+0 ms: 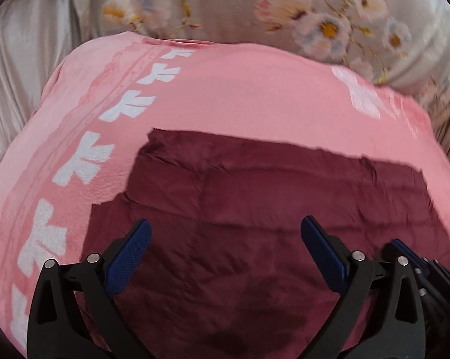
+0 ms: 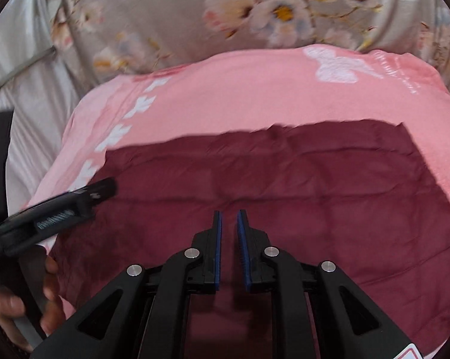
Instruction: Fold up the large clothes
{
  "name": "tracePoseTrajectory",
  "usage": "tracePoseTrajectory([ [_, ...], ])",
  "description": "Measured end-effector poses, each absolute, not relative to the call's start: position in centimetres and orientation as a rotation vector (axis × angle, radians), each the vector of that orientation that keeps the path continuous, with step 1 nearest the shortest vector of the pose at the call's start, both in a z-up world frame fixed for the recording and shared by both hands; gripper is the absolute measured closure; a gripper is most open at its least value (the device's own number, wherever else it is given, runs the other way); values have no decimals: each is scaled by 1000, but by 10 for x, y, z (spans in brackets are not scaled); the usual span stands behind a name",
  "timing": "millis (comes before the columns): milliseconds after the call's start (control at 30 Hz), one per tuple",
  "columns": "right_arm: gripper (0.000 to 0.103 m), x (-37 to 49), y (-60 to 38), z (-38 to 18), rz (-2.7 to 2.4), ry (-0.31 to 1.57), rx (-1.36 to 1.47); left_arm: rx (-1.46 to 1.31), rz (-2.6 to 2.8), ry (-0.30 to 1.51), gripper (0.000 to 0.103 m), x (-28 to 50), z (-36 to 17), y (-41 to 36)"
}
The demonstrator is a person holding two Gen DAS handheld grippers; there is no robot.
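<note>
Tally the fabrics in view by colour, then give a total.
Maroon garment: 1
Pink blanket with white motifs: 1
Grey floral bedsheet: 1
Total: 3

A dark maroon velvety garment lies on a pink blanket with white leaf motifs, over a beige floral bedsheet.
</note>
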State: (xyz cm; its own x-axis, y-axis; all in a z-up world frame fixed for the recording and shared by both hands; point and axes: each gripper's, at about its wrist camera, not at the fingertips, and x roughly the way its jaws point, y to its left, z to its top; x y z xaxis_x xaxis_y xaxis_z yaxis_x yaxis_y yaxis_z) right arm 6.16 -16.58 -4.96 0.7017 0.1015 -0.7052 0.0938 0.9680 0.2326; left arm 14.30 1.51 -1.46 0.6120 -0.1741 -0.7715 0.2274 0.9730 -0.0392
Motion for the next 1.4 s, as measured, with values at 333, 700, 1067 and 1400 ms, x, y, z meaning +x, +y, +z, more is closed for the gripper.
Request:
tracePoseTrajectory([
  [333,90,58,-150,-79,-16,809,187,163,-188,902,5,128,-58,-6],
  [700,90,59,-153,-83,-20,810,174,180,-166,856,5,125,-65,-6],
  [1067,88,9,-135,-61,35,781,149,-49,-130,929,5,93,-35,109],
  [1400,88,-13,-127,-70,46,793,94,-297,-48,1049,5,85,-70,193],
])
